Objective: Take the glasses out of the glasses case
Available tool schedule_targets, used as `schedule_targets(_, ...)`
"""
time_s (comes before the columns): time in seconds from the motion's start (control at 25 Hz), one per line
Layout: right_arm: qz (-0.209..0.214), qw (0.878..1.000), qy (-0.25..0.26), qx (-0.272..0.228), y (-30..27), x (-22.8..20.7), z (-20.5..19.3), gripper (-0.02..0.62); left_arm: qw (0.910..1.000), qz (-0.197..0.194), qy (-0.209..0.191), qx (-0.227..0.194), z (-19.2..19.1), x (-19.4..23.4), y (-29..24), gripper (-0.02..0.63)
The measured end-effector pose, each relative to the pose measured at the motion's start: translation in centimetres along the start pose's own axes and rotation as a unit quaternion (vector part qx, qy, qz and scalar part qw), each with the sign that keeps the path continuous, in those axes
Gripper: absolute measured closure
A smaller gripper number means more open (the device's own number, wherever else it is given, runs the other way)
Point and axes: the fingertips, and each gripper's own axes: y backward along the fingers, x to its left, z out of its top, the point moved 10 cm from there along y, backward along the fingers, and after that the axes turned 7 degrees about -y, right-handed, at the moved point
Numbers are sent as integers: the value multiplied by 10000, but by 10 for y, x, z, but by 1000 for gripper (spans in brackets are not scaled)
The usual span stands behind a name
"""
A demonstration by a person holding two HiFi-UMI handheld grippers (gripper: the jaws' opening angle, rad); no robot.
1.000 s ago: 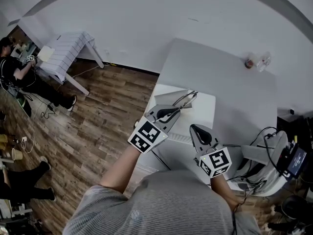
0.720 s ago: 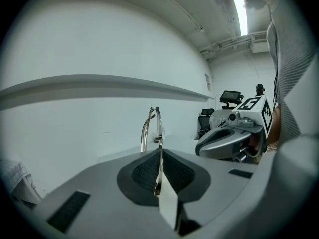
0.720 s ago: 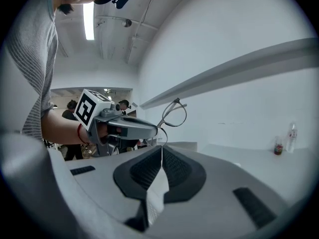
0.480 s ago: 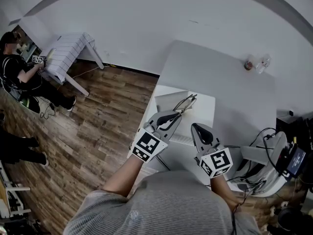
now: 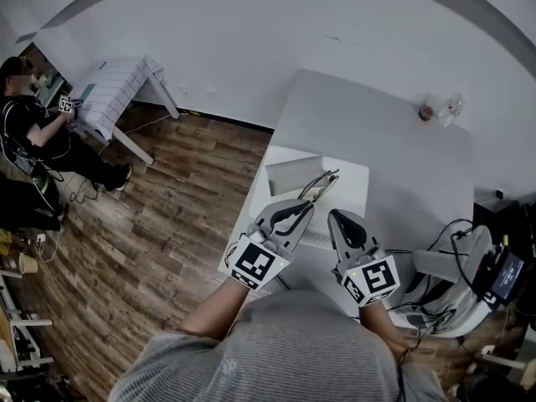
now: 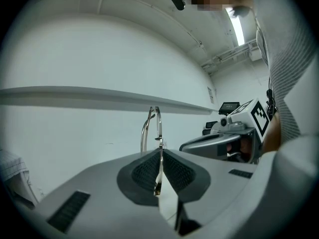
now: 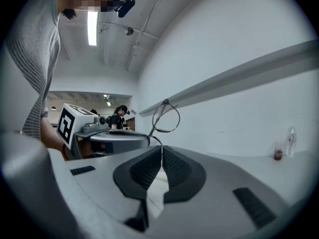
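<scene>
1. The right gripper (image 7: 161,156) is sitting nearest, low on the right side. Its fingers are pressing together with nothing between them
2. The left gripper (image 6: 158,153) is reaching out just beside it. Its fingers are pinching one thin metal arm of the glasses (image 6: 152,126)
3. The glasses are sticking out past the left fingertips and hanging in the air. They are floating over a white sheet (image 5: 350,187), just beside the glasses case (image 5: 291,174). I am taking the flat grey thing lying on that sheet to be the case. I am thinking the glasses are already out of it
4. The glasses are looking very light, thin and wiry. I am guessing they are going to bend easily, and the lenses are going to scratch or crack if squeezed. The smooth metal is likely going to slip in a loose grip. Holding the arm near the hinge, gently, is seeming safest to me, and never holding the lenses
5. I am counting two grippers, one pair of glasses, one case, one white sheet and one table (image 5: 377,132)
6. Far away, at the back end of the table, two small things are standing close together. I am seeing one clear bottle (image 5: 453,105) and one brown thing (image 5: 427,107), which is looking too small to name
</scene>
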Motion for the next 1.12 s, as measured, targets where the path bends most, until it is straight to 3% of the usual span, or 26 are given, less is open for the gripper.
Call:
schedule_targets(0.28,30,9999,-30,-145,1,1,5,581,9998,90,1,-197,3,-7,2,578)
schedule_targets(1.12,83,9998,-40,-191,4,-1,7,581,9998,37,-19,-213,7,-11,-3,578)
